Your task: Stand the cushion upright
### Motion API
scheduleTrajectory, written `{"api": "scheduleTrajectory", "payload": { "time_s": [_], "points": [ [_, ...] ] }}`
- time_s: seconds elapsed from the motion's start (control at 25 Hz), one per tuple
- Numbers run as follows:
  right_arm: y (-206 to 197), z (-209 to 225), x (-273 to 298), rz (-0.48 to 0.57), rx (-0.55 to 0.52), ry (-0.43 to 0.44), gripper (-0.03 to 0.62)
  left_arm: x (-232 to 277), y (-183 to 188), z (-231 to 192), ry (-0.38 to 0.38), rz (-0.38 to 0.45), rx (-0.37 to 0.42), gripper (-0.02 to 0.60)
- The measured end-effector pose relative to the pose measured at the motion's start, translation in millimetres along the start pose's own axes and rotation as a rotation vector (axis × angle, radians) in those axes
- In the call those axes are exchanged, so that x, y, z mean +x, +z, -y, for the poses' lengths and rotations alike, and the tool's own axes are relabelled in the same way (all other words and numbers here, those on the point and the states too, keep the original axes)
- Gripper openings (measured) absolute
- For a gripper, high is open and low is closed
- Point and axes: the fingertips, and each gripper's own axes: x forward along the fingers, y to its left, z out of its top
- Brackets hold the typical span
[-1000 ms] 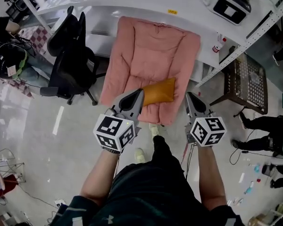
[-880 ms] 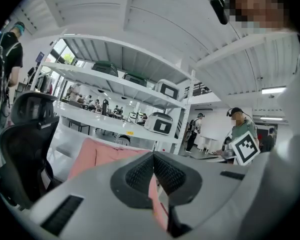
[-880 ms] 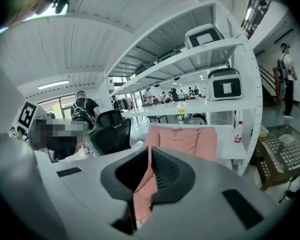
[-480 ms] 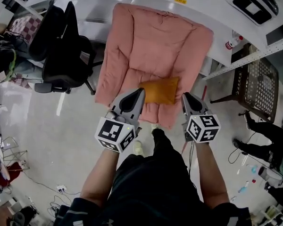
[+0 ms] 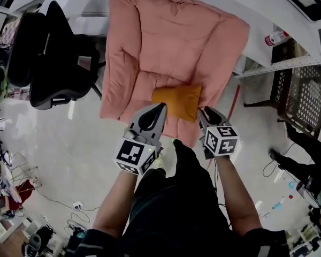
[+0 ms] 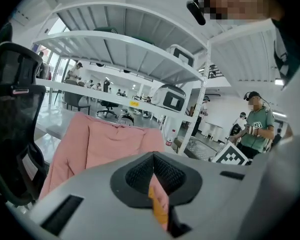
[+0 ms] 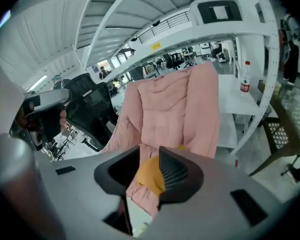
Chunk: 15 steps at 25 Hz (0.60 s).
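Right gripper [image 5: 204, 112] jaws just opening, nothing between, left gripper [image 5: 161, 107] jaws pressed together: best spread both, pinch orange cushion [image 5: 176, 101] corners, tip upright.

No writing, label or number here can be read.

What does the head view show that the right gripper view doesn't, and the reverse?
Head view only: the marker cubes on the left gripper and right gripper, and the person's legs. Right gripper view only: its jaws stand apart, having just been opening, pressing on nothing. Both: the orange cushion on the pink padded chair, the black office chair, a bottle.
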Motion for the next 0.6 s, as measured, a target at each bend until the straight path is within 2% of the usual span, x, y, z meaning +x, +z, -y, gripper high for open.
{"api": "scheduleTrajectory", "payload": {
  "time_s": [0.24, 0.6],
  "points": [
    [-31, 35, 41, -0.09, 0.074, 0.001, 0.146, 41, -27, 4, -0.003, -0.059, -0.008, 0.006],
    [-74, 57, 88, -0.215, 0.179, -0.004, 0.208, 67, -58, 0, 0.003, -0.141, -0.024, 0.006]
  ]
}}
